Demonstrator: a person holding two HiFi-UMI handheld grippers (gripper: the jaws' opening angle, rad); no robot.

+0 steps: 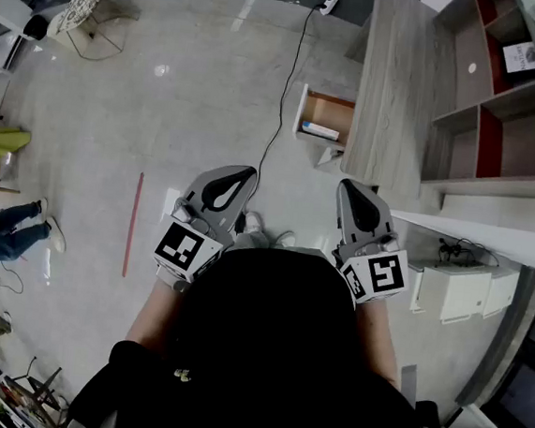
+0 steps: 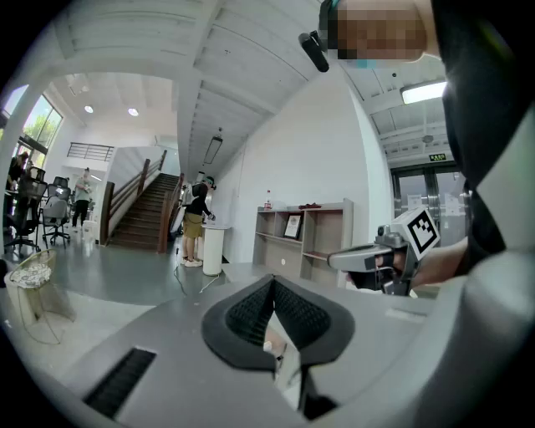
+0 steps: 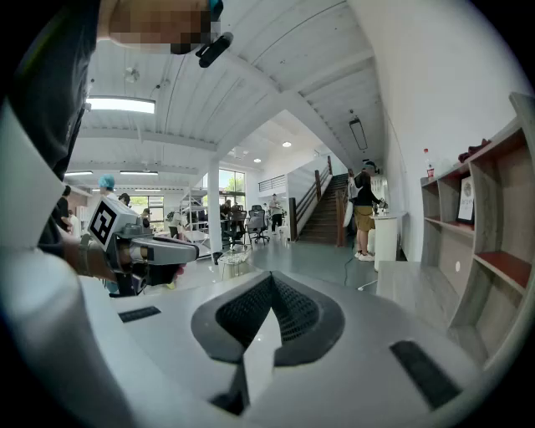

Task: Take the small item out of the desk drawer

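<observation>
Seen from above, a person stands with a hand-held gripper in each hand close to the chest. The left hand-held gripper and the right hand-held gripper both point forward, and their marker cubes face up. Each gripper's own view shows its ribbed pads pressed together with nothing between them, so both are closed and empty. A black cable runs away across the pale, glossy floor, and a thin red rod lies off to the left. Ahead and slightly right, well apart from both grippers, the desk drawer stands pulled open from the side of the grey wood-grain worktop. Inside it, along the edge nearer the person, lies the small item, a flat white piece with a blue edge. It is too small at this distance to identify further. It looks light and rigid, more like a thin box or card than anything soft. A smooth face could slip, so the likely sound hold is a pinch across its narrow thickness at one exposed long edge, with the pads coming in from above and clear of the drawer wall. Beyond the worktop rises an open shelf unit with red-lined compartments. The reach toward the drawer appears not yet begun.
</observation>
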